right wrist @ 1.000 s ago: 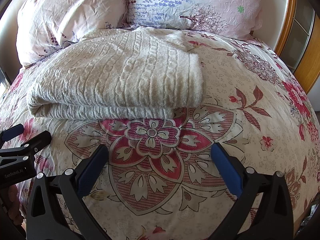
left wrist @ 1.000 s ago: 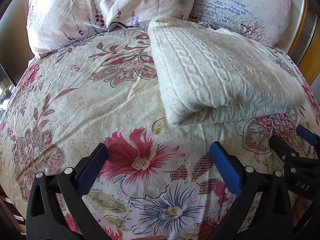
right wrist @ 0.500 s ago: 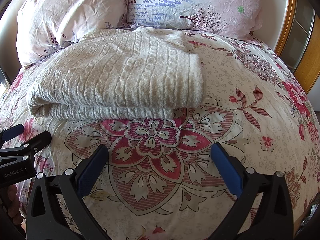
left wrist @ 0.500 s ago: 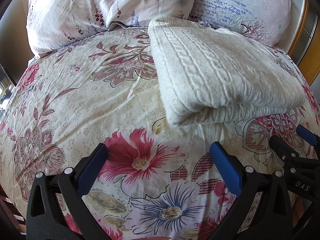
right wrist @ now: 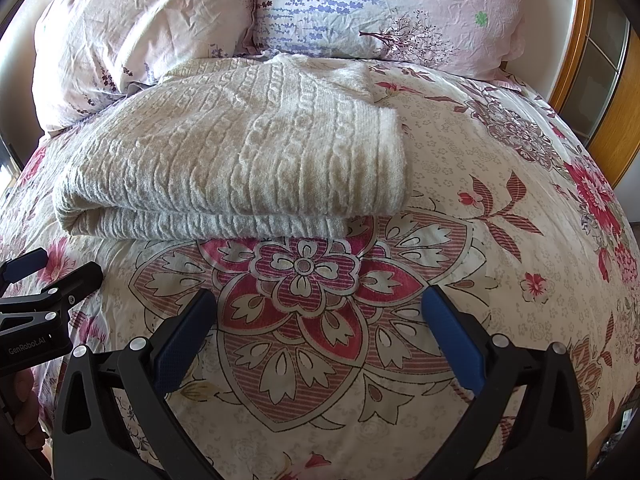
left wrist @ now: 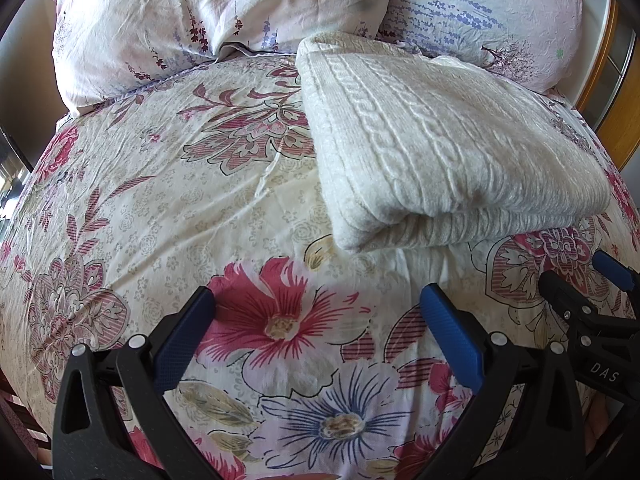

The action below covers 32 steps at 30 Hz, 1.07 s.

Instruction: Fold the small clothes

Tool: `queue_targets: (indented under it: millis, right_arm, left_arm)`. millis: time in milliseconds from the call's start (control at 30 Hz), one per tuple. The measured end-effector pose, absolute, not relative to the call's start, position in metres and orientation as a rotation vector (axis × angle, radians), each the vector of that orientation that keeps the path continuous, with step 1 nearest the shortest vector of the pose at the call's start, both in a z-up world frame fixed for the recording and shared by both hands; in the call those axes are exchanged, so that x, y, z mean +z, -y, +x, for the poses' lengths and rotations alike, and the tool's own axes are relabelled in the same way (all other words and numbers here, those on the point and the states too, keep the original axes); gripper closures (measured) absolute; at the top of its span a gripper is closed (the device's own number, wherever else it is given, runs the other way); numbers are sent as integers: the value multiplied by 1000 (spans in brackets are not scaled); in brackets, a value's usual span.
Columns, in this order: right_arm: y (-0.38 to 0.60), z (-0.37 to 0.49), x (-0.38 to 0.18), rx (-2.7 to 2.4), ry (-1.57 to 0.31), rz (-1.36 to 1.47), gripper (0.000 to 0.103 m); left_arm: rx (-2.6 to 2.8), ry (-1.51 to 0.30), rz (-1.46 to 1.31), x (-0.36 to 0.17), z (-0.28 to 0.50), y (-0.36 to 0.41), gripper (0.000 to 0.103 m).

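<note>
Left wrist view: low over the floral bedspread (left wrist: 224,200), facing the pillows (left wrist: 208,12) at frame top. Own fingers spread at the bottom edge. Folded cream knit (left wrist: 432,152) fills upper right, near.

Right wrist view: same low height, same heading. Knit (right wrist: 224,160) sits upper left.

Shared: knit, both pillows, bedspread. Each view catches the other gripper at its side edge: right gripper (left wrist: 576,280) lower right; left gripper (right wrist: 48,268) lower left.
</note>
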State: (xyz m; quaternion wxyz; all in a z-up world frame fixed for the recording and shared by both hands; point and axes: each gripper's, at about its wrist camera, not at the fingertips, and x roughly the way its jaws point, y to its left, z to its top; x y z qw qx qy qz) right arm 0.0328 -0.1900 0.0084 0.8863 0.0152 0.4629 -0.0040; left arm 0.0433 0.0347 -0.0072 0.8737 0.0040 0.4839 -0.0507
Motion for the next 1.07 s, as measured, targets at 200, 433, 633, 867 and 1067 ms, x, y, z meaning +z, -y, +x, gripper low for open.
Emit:
queue_targets:
  millis: [200,433,633,867,1067]
  right_arm:
    - [190,33,8,-9,-963,32,1]
    - [190,33,8,-10,-962,32,1]
    - [190,33,8,-10,-962,32,1]
    - [190,33,8,-10,-962,32,1]
    - [190,33,8,-10,-962,32,1]
  left_arm:
    - [-106,-1011,8,-7,43,-35,2]
    - [-107,-1011,9,-7,44,-35,2]
    - [-108,-1021,9,-8,45,-35,2]
    - [-107,-1024,10,-8,45,-34,2]
    - [-109,-1025,11,-8,45,-34,2]
